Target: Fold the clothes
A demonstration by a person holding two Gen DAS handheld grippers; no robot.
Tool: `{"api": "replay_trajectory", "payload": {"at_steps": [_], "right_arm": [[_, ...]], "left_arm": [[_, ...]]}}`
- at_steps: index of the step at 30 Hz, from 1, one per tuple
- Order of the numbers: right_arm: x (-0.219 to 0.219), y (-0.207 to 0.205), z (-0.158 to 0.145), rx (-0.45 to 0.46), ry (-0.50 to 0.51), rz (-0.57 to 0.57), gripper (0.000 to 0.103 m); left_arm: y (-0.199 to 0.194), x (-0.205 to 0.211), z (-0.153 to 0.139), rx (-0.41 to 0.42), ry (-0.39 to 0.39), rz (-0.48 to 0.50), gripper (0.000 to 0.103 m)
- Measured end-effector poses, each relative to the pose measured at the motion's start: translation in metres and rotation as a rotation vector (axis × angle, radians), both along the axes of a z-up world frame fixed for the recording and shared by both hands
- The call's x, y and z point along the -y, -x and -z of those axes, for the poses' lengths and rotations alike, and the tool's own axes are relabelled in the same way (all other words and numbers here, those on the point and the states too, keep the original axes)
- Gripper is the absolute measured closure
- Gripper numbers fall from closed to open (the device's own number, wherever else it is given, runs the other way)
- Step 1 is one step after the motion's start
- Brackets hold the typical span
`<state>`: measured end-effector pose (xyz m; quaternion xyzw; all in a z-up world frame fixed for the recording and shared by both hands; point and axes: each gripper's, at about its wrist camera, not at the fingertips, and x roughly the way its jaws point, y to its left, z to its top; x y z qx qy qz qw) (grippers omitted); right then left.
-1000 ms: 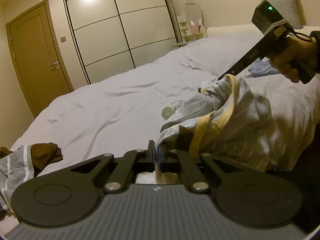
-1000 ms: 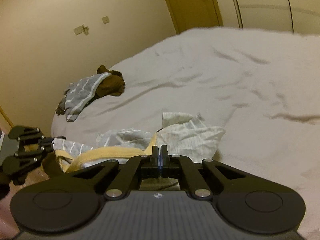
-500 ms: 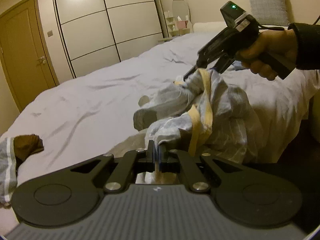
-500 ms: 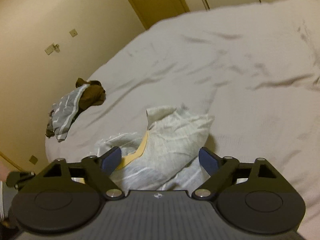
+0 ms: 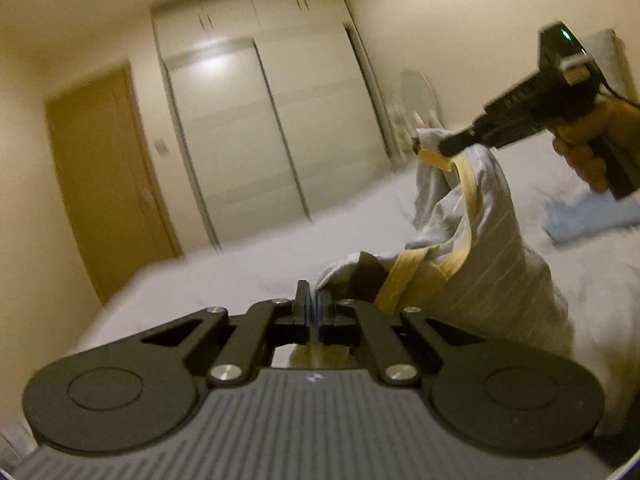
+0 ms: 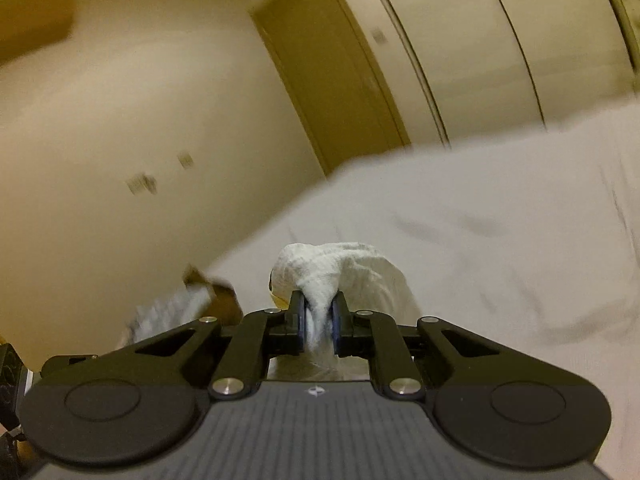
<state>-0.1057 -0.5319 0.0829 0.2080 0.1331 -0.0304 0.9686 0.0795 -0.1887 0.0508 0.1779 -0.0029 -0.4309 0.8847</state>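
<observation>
It was a bedroom in a home: a wide bed (image 5: 248, 276) under a pale, rumpled sheet filled most of the room. Behind it stood a tall built-in wardrobe (image 5: 256, 136) with pale sliding doors, beside a wooden door (image 5: 108, 184) in a cream wall. A small mirror (image 5: 418, 92) stood near the bed's far end, and a heap of clothes (image 6: 180, 312) lay at the bed's edge.

My left gripper (image 5: 313, 312) is pinched tight on an edge of the pale striped garment (image 5: 496, 248) with its yellow band. My right gripper (image 5: 430, 146) lifts another bunch of it above the white bed (image 5: 248, 280), a blue cloth (image 5: 592, 216) lying beyond.
</observation>
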Motion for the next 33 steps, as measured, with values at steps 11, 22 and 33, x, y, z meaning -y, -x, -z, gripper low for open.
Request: {"api": "replay_trajectory", "payload": {"at_steps": [11,22,33], "right_arm": [[0.018,0.021,-0.076,0.33,0.111,0.06,0.09],[0.091,0.122,0.099,-0.079,-0.103,0.421,0.071],[0.022,0.139,0.184,-0.222,-0.258,0.36,0.051]], "left_arm": [[0.085,-0.003,-0.048,0.087,-0.022,0.151,0.101],[0.121,0.049,0.065,-0.169,-0.271,0.299,0.094],[0.088,0.064,0.105,-0.259,-0.364,0.276,0.076]]}}
